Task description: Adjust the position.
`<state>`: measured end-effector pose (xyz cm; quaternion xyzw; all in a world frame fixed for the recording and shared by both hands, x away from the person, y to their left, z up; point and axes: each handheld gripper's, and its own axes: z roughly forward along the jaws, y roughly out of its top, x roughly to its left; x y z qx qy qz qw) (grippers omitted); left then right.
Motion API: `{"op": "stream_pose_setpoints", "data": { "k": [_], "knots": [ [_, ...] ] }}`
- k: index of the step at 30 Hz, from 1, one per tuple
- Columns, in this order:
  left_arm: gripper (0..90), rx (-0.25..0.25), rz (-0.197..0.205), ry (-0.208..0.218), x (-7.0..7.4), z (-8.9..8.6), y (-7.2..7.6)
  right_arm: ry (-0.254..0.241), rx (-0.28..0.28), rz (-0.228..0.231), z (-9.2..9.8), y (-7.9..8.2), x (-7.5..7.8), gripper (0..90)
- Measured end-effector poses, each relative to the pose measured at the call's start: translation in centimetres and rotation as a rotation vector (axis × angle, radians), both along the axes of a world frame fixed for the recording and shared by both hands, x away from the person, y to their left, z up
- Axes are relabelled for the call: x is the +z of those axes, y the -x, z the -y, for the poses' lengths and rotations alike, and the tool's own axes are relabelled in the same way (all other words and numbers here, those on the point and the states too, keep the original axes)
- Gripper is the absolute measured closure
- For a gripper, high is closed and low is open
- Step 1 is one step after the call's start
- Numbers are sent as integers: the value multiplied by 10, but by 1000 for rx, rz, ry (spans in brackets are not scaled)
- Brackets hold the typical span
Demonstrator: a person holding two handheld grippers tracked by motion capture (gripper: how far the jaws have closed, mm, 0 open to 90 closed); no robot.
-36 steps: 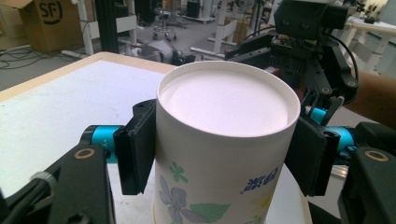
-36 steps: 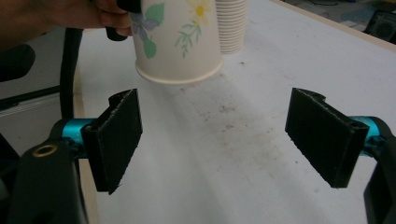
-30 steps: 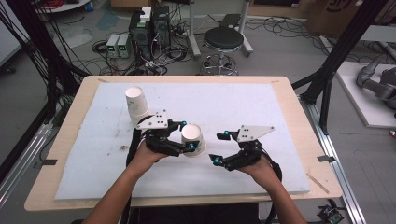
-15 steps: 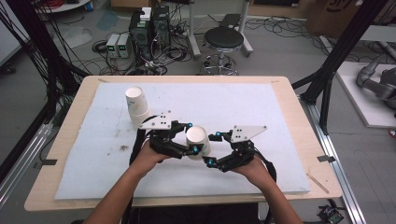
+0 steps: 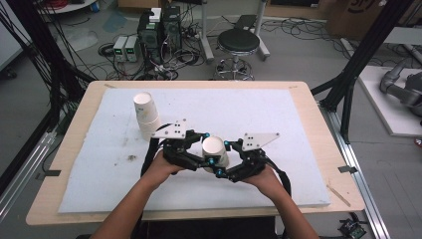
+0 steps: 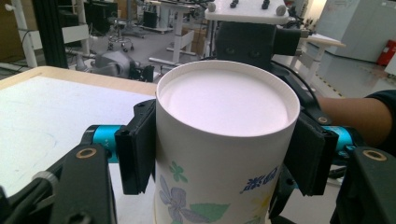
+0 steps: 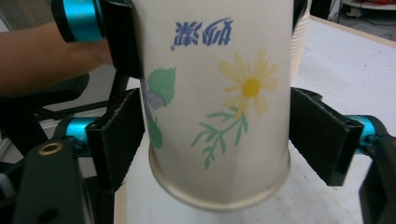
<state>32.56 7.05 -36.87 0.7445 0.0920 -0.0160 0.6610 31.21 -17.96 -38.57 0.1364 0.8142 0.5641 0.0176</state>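
Observation:
An upside-down paper cup (image 5: 214,149) with a flower print hangs just above the white mat (image 5: 259,109), between both grippers. My left gripper (image 5: 209,148) is shut on it from the left; in the left gripper view its pads (image 6: 135,149) press the cup (image 6: 224,102) near its closed base. My right gripper (image 5: 222,158) comes from the right, and its jaws have just been closing around the cup. In the right gripper view the cup (image 7: 210,70) sits between the jaws of the right gripper (image 7: 217,135), whose pads (image 7: 317,135) touch it near the rim.
A stack of upside-down paper cups (image 5: 146,114) stands on the mat at the back left, close to the left gripper. The wooden table edge (image 5: 318,124) frames the mat. A stool (image 5: 239,42) and electronics on the floor lie beyond the table.
The right gripper has moved left up to the cup held by the left gripper, and its jaws have come in onto the cup's sides. The left gripper has stayed in place.

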Motion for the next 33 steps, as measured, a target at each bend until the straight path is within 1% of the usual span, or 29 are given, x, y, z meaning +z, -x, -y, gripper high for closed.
{"op": "stream_pose_setpoints", "data": {
  "k": [5,10,11,12,13,14,15,16,17,18,19,20,21,22,23,25,27,28,29,30,31,32,33],
  "knots": [
    [340,1,-6,9,0,1,-1,-7,7,-2,0,-1,-1,279],
    [344,8,8,4,0,1,0,2,4,5,0,-1,0,324],
    [344,19,20,-6,0,1,0,5,0,1,0,-1,0,328],
    [337,19,20,-6,0,1,0,8,0,2,0,-2,0,329],
    [305,33,32,-12,0,1,1,11,4,-8,1,-2,-1,339],
    [267,57,37,-18,2,0,1,15,8,-8,1,-2,-1,344],
    [248,57,37,-18,2,0,1,17,10,-6,1,-2,0,351],
    [248,58,28,-16,2,-1,1,17,10,-6,1,-2,0,351],
    [211,62,22,-16,3,-2,0,27,19,2,1,-1,1,363],
    [198,64,17,-18,4,-3,0,39,22,9,2,-1,1,365],
    [190,61,18,-27,5,-4,0,48,24,14,2,-1,2,368],
    [187,61,18,-27,5,-4,0,48,24,14,2,-1,2,368],
    [181,59,17,-35,6,-6,-1,81,28,21,4,-2,3,373],
    [176,56,17,-42,7,-7,-1,92,30,23,5,-2,3,375],
    [176,50,15,-52,8,-7,-1,92,30,23,5,-2,3,375],
    [176,39,17,-87,11,-9,-2,124,40,23,6,-3,5,377],
    [176,29,17,-111,13,-11,-2,147,48,23,7,-3,7,377],
    [176,25,16,-121,13,-12,-2,171,52,27,7,-5,11,377],
    [176,19,13,-142,14,-14,-2,182,55,22,7,-5,12,377],
    [176,17,12,-153,15,-15,-3,197,56,26,8,-6,13,376],
    [176,17,12,-153,15,-15,-3,197,56,26,8,-6,13,376],
    [176,17,14,-167,16,-16,-3,212,61,24,8,-7,13,377],
    [176,10,15,-185,17,-17,-3,247,69,36,7,-8,15,376]
  ]
}}
